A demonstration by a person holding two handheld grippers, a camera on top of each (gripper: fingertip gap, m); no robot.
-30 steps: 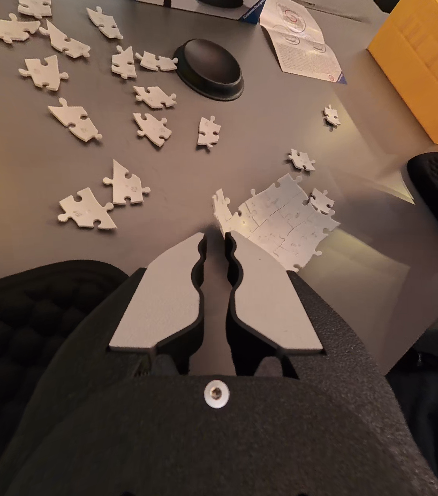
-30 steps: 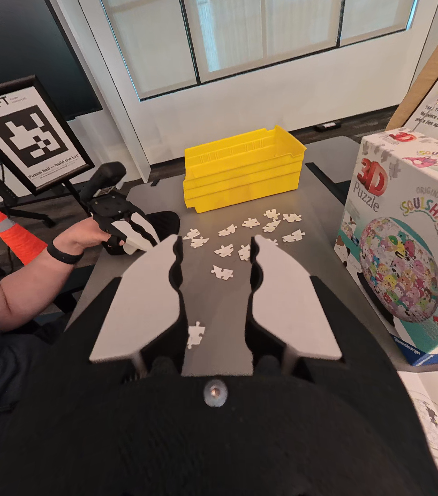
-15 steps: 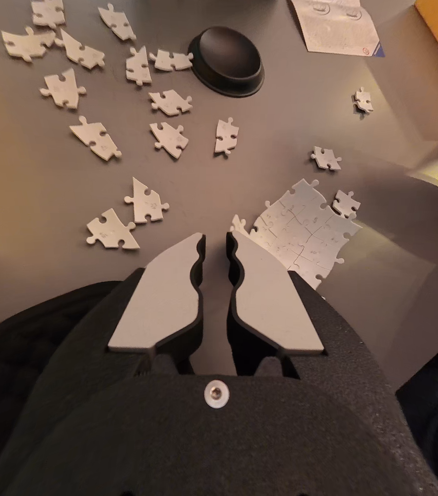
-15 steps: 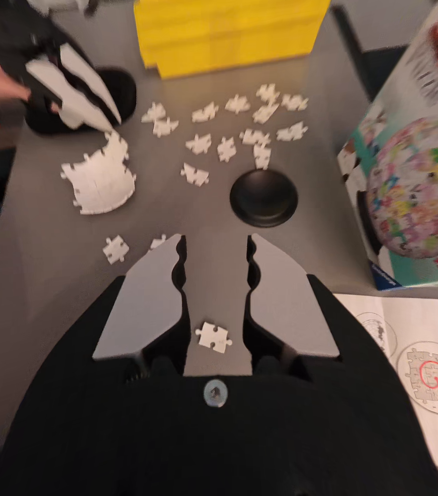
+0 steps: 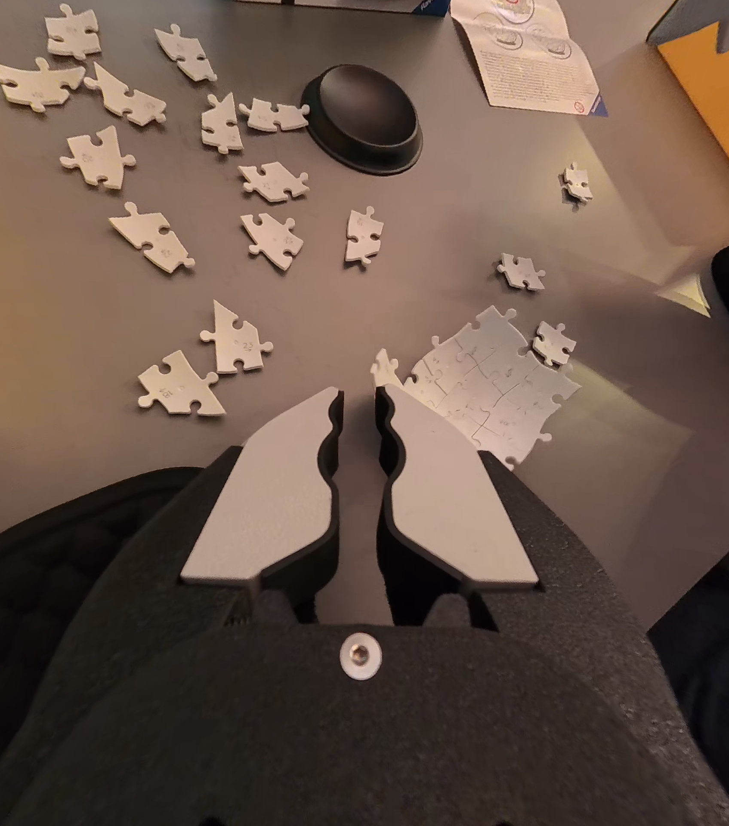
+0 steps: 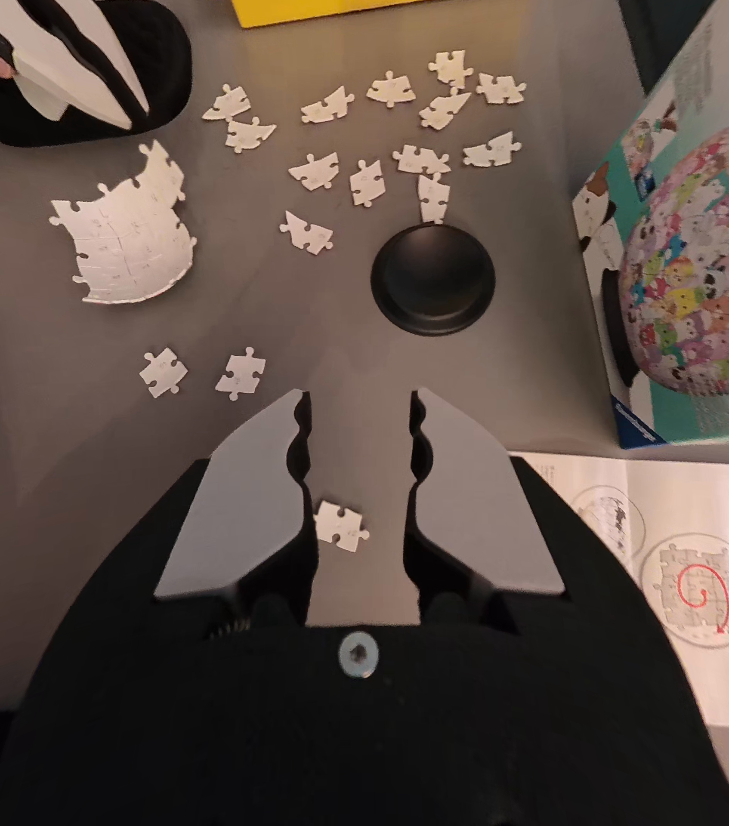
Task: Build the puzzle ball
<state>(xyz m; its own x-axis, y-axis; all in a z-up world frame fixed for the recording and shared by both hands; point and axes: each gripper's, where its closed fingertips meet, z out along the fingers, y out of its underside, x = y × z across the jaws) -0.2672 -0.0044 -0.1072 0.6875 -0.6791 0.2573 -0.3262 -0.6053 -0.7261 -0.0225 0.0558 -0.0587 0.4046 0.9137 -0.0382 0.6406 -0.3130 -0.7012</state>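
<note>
Since prev frame: right tool [image 6: 359,393] pitched further down over the grey bench [image 6: 41,424]; single white puzzle piece [image 6: 340,525] now higher between its fingers, lying flat, untouched. Jaws wide, empty. Left tool [image 5: 359,391] narrow gap, nothing held, tips just beside curved white assembled puzzle-ball section [image 5: 494,389], to its right. Loose white pieces [image 5: 264,232] scattered ahead of left tool. Round black plastic stand [image 6: 433,279] ahead of right tool; colourful puzzle box [image 6: 689,268] to its right.
</note>
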